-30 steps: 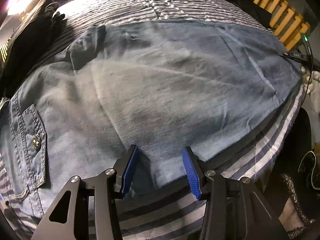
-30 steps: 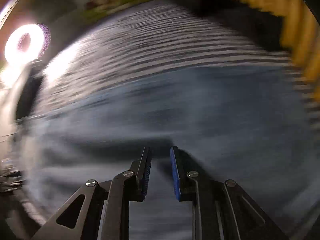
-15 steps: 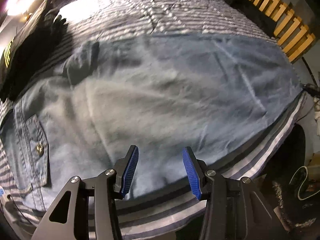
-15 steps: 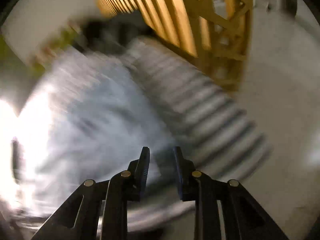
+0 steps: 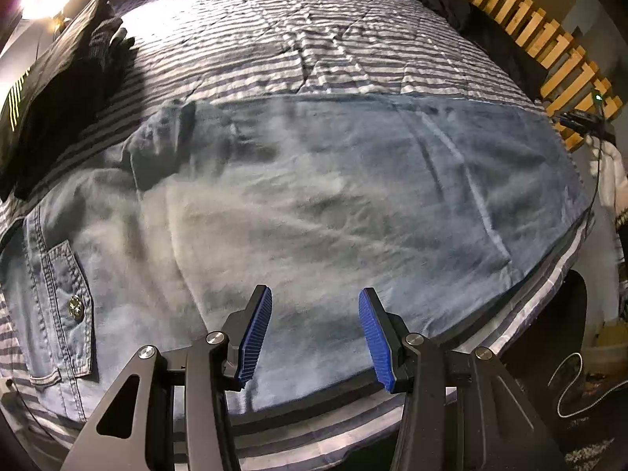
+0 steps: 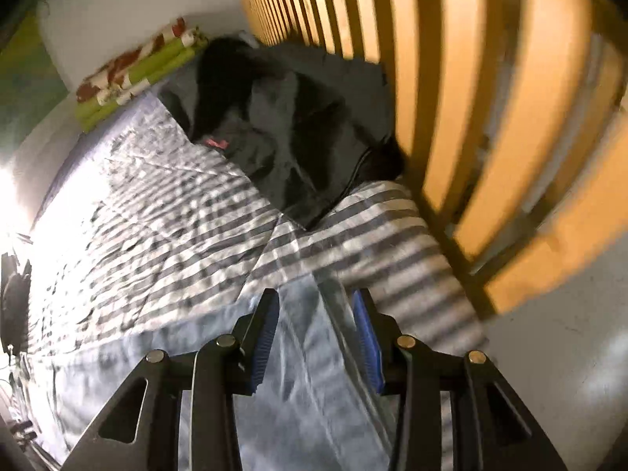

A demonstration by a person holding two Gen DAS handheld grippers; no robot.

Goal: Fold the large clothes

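A large denim shirt [image 5: 322, 204] lies spread flat across the near half of a bed [image 5: 298, 39] covered in striped bedding, its chest pocket with a metal snap at the near left and its far edge running straight across the stripes. The left gripper [image 5: 312, 329] hangs over the shirt's near edge with its blue fingers [image 5: 255, 333] apart and nothing between them. The right gripper [image 6: 316, 333] is over the shirt's right end, close to the wooden slatted bed frame [image 6: 490, 98]; its jaws are opening, and though pale denim shows in the gap, the blurred view shows no pinch on it, so I read it as released.

Denim of this kind should be fairly heavy and limp rather than stiff: it will drape and drag across the bedding, hold a crease reasonably well and not slip easily from ribbed pads. Seams, the hem and the corners look like the firmest places to take hold, since a grip on the doubled edge gathers less loose cloth than one in the open middle. Lifting two corners of one side together would likely carry the fold over evenly. A dark heap of clothes [image 6: 298, 125] lies at the far right, well apart from the shirt
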